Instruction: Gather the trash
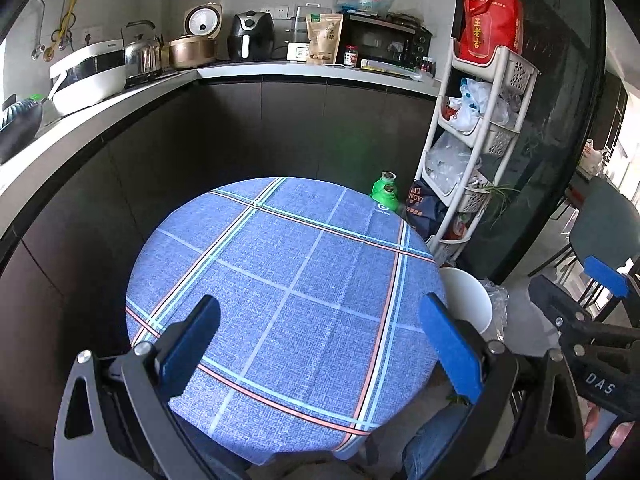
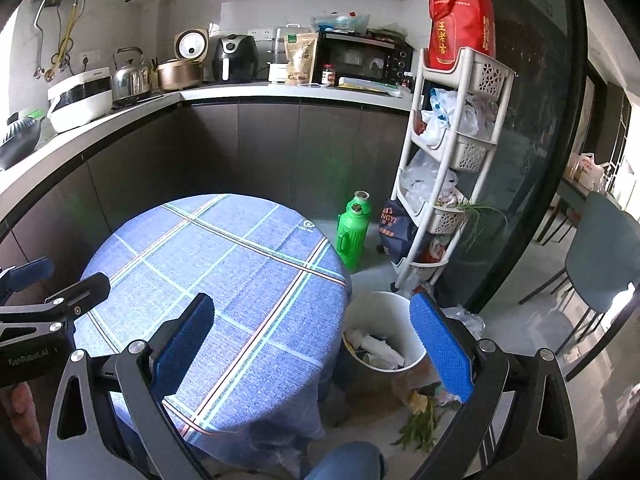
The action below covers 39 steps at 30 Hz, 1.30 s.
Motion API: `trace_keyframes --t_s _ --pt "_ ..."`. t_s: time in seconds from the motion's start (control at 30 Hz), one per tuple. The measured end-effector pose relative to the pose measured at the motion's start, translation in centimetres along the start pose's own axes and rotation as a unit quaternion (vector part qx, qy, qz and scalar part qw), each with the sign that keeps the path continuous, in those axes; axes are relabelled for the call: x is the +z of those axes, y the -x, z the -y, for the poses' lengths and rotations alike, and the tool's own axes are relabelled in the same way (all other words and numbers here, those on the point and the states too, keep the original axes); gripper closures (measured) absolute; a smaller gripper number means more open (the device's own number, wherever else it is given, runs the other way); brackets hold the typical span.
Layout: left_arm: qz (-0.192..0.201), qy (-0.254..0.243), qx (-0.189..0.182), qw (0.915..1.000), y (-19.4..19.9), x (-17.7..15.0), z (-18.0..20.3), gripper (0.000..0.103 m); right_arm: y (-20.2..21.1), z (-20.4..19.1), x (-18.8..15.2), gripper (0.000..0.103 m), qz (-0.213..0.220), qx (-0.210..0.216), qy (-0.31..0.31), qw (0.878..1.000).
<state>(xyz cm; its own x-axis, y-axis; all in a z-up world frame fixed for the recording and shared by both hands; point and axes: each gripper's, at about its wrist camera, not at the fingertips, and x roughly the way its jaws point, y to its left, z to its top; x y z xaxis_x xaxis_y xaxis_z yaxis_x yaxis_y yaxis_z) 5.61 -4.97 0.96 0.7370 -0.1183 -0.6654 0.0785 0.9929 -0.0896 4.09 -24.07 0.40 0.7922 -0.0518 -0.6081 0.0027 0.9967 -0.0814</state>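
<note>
Grippers: left gripper (image 1: 320, 344) and right gripper (image 2: 312, 340), both spread wide, nothing held, above round table (image 2: 208, 248) with blue plaid cloth. White bin (image 2: 384, 320) on floor by table's right edge, paper trash (image 2: 380, 350) inside; green scraps (image 2: 420, 424) on floor beside bin.

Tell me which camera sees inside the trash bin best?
The right wrist view: the white trash bin shows its open top with paper scraps inside. The left wrist view catches only its outer side behind the table edge.
</note>
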Motion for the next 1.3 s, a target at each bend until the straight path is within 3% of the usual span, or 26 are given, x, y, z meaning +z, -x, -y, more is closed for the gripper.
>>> trace_keyframes --t_s 1.3 --pt "-0.003 -0.001 -0.008 1.0 0.16 -0.01 0.1 0.004 -0.1 -0.21 0.35 0.009 -0.001 0.001 0.0 1.0"
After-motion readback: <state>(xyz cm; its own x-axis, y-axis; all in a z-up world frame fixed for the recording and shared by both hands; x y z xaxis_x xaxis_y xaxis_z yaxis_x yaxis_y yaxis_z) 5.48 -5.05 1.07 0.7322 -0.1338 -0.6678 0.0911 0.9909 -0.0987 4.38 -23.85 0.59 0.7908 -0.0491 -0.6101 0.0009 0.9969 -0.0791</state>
